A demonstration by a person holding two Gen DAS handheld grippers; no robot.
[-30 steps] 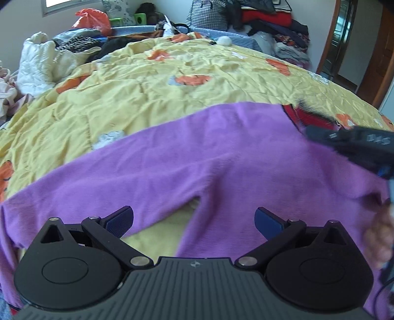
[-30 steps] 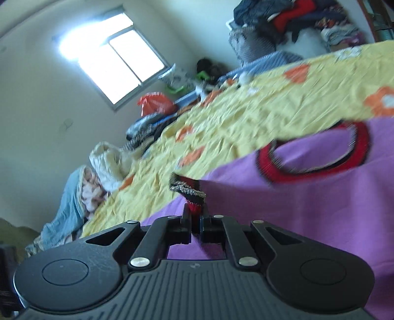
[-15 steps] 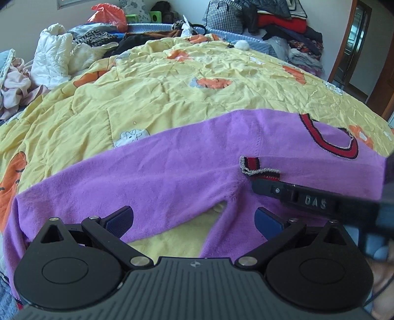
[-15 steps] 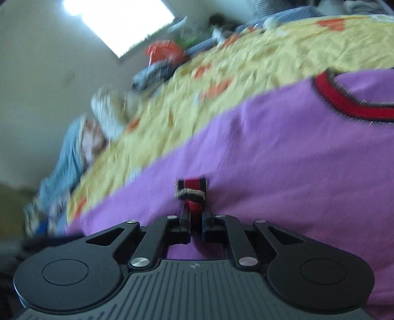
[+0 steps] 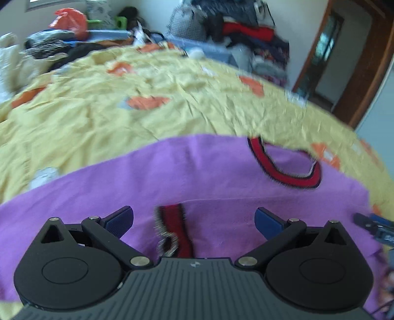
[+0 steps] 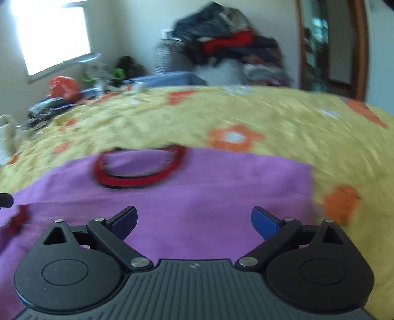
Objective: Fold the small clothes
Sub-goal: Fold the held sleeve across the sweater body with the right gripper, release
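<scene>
A purple sweater (image 5: 209,172) with a red collar (image 5: 283,172) lies flat on the yellow flowered bedspread (image 5: 147,98). One sleeve is folded across the body, and its red cuff (image 5: 174,226) rests on the purple cloth. My left gripper (image 5: 194,216) hovers open just above that cuff, with its pads clear of it. My right gripper (image 6: 194,216) is over the sweater (image 6: 221,184) below the collar (image 6: 138,177). Its jaws are opening wide and hold nothing. The cuff (image 6: 18,219) lies off to its left.
A heap of clothes (image 5: 246,32) is piled against the far wall, and an orange bag (image 5: 71,22) and clutter sit at the back left. A wooden doorway (image 5: 332,61) is at the right. A bright window (image 6: 51,37) glares in the right wrist view.
The right gripper carried the cuff across the sweater, let it go and swung away to the right. The left gripper shifted until the dropped cuff lay between its open fingers.
</scene>
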